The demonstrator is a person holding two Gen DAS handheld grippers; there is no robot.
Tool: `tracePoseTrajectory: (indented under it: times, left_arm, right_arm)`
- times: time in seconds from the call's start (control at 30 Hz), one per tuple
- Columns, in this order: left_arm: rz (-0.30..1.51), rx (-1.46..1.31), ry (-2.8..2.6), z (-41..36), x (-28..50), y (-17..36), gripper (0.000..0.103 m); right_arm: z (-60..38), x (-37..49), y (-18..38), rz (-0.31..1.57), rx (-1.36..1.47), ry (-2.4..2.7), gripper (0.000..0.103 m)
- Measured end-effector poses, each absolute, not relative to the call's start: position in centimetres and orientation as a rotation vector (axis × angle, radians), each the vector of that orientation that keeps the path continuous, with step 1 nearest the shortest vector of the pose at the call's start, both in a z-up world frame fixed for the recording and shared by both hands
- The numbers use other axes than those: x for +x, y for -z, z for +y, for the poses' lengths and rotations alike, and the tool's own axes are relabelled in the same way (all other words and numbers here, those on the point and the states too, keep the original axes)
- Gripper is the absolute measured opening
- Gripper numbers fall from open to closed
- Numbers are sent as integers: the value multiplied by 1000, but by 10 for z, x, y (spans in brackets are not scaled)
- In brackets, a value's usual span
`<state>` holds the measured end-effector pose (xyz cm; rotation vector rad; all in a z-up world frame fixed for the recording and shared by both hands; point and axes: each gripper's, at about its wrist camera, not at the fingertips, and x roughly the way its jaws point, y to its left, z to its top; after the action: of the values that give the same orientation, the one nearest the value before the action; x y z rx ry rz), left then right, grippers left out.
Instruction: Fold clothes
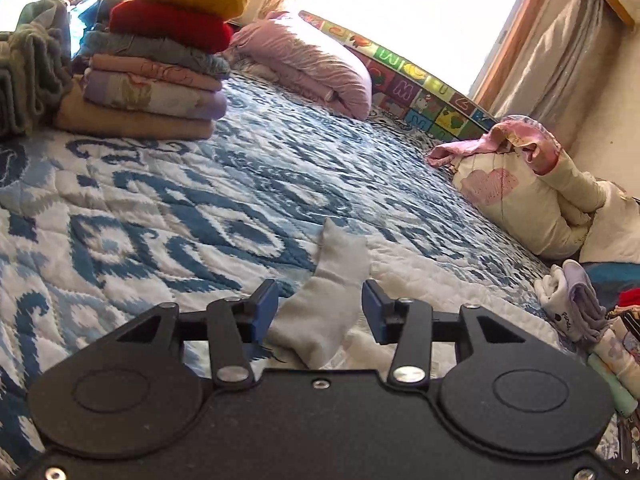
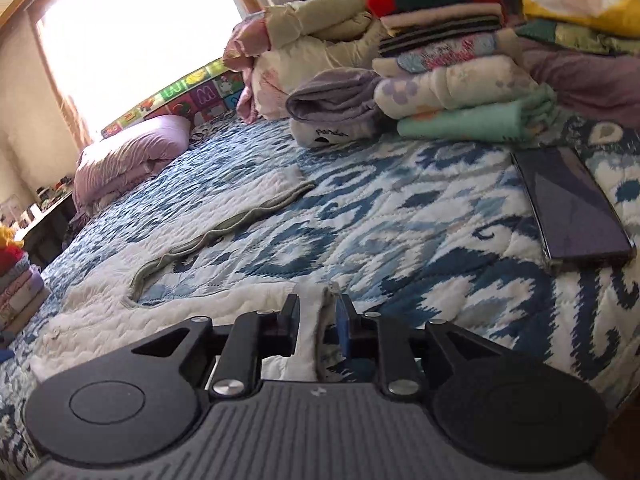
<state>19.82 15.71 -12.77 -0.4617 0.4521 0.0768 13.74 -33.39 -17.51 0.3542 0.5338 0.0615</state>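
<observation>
A white quilted garment with grey trim (image 2: 224,216) lies flat on the blue-and-white patterned bedspread (image 2: 420,216). My right gripper (image 2: 318,312) has a fold of its trimmed edge standing between the fingers; a gap shows on the left side, so the grip is not clear. In the left wrist view, my left gripper (image 1: 320,300) is open, its blue pads (image 1: 266,304) either side of a grey-white cloth flap (image 1: 328,280) that rises between them without being pinched.
A stack of folded clothes (image 1: 160,64) stands at the far left of the bed, another stack (image 2: 452,68) at the right with rolled socks (image 2: 332,120). A dark phone (image 2: 572,208) lies on the bedspread. Pink pillows (image 1: 312,60) and bedding (image 1: 520,196) line the window side.
</observation>
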Motion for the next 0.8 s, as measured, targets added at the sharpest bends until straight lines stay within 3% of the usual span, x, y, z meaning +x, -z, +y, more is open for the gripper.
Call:
tracePoseTrajectory:
  times: [0.2,0.27,0.33,0.4,0.5,0.6,0.8]
  left_arm:
    - [463,-236,55,99,220,139,45]
    - [585,-184,81,88,235,159,53]
    - [698,-86,92,74,246,178,56]
    - [655,21,66,59,240,171,55]
    - [569,71,103,50,226,164,56]
    - [647,85,92,52,231,183,63]
    - [696,-53,127,75,225,170,71]
  right_arm:
    - [-261,125,178,422,-104,-230,31]
    - [-251,126,175,427,-132,-236,39]
    - [-247,138,187,531,-141,-215,70]
    - [-259,146,194,572,-69,-208,70]
    - [-257,128,181,492,-121,-179,55]
    - [-256,127,186,532,-132,-202,60]
    - [-267,125,185,544,-86,-225,58]
